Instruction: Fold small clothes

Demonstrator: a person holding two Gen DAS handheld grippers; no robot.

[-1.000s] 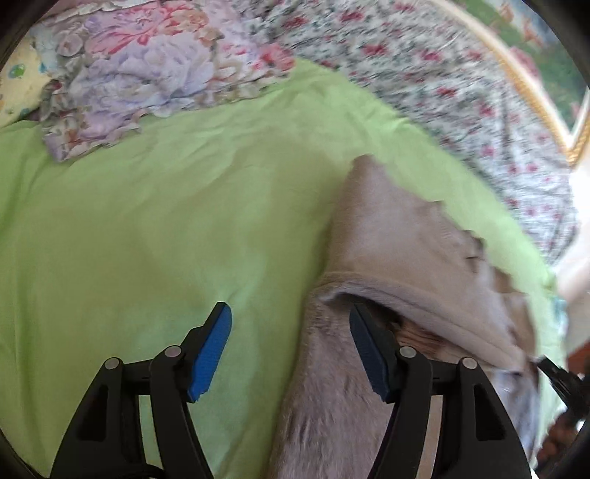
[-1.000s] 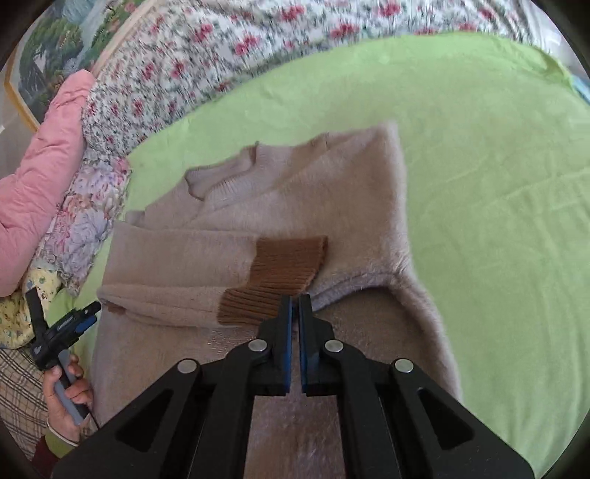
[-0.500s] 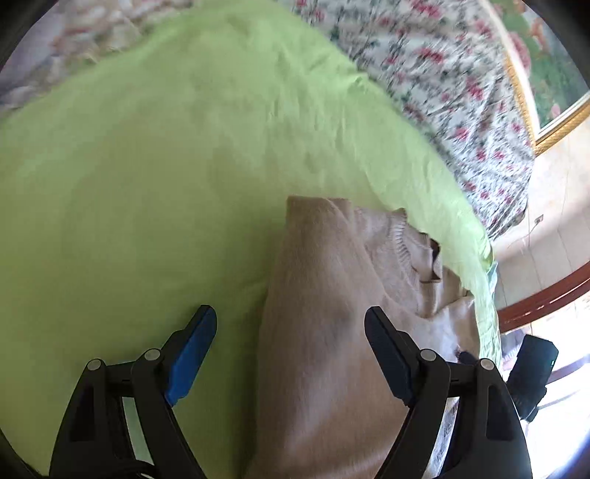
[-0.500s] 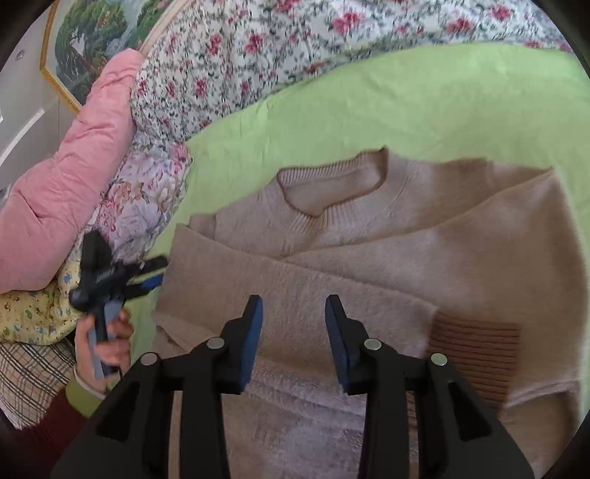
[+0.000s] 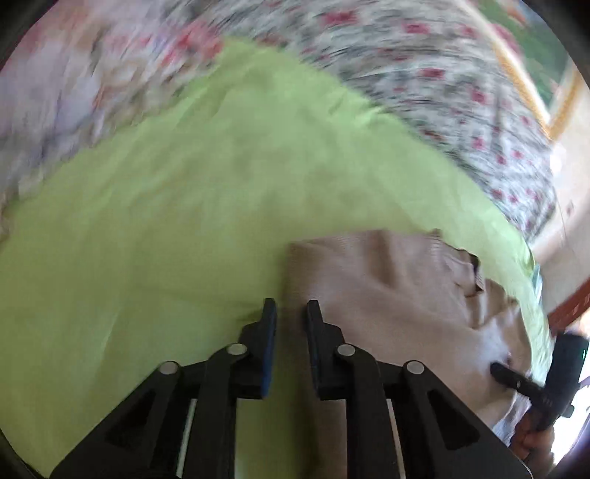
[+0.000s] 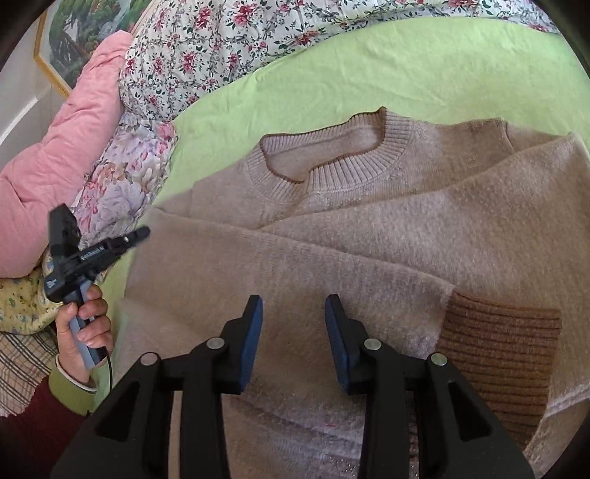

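Note:
A beige knit sweater (image 6: 368, 235) lies face up on the green sheet (image 6: 405, 66), both sleeves folded across its chest and a brown cuff (image 6: 497, 339) at the right. My right gripper (image 6: 293, 306) hangs open over the folded sleeve with nothing between its pads. In the left wrist view, which is blurred, my left gripper (image 5: 291, 306) stands at the side edge of the sweater (image 5: 387, 294). Its jaws are closing to a narrow gap, the cloth's edge lies in that gap, and no pinch shows. From the right wrist view, the left gripper (image 6: 142, 233) sits beside the sweater's shoulder.
A pink quilt (image 6: 55, 147), a floral pillow (image 6: 121, 173) and floral bedding (image 6: 206, 48) border the sheet at the back and left. A framed picture (image 6: 73, 33) hangs behind. A person's hand (image 6: 81, 328) holds the left gripper's handle. Bare green sheet (image 5: 166, 239) lies left of the sweater.
My right gripper opened, let the brown cuff go and shifted left over the sleeve. My left gripper moved to the sweater's side edge and its wide jaws narrowed.

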